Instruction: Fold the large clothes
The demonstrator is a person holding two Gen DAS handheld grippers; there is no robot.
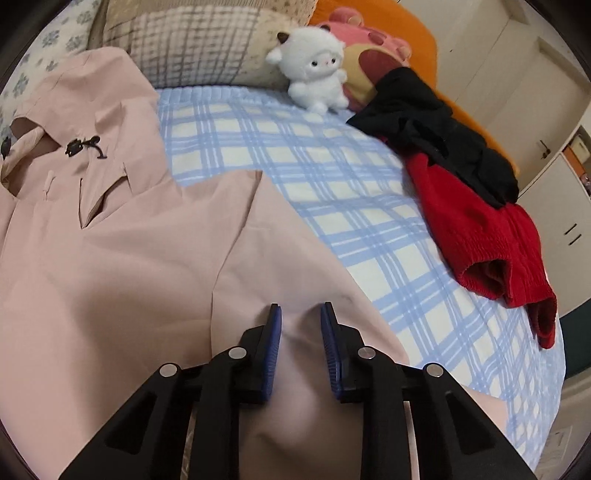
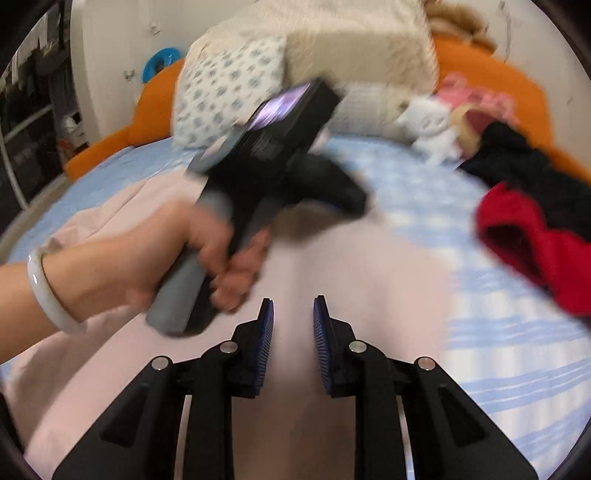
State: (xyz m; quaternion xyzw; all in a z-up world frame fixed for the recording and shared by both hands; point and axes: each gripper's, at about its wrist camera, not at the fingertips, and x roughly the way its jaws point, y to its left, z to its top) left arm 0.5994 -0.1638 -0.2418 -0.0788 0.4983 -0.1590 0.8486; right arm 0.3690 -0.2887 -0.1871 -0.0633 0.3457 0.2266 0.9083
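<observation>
A large pale pink coat (image 1: 110, 258) lies spread on the blue checked bed sheet (image 1: 332, 166), its collar and black toggle (image 1: 79, 146) at the upper left. My left gripper (image 1: 301, 308) hangs just over the coat's right part, jaws apart, with a soft ridge of pink cloth below the gap and no pad pressing on it. In the blurred right wrist view my right gripper (image 2: 293, 301) stands open over the same pink coat (image 2: 332, 266). Ahead of it a hand (image 2: 166, 251) with a white bangle grips the grey handle (image 2: 184, 288) of the left gripper.
A red garment (image 1: 469, 221) and a black garment (image 1: 436, 125) lie heaped on the bed's right side. A white plush toy (image 1: 314, 70) and checked pillows (image 1: 192, 40) sit at the orange headboard (image 1: 406, 29). White cabinet doors (image 1: 517, 74) stand beyond the bed.
</observation>
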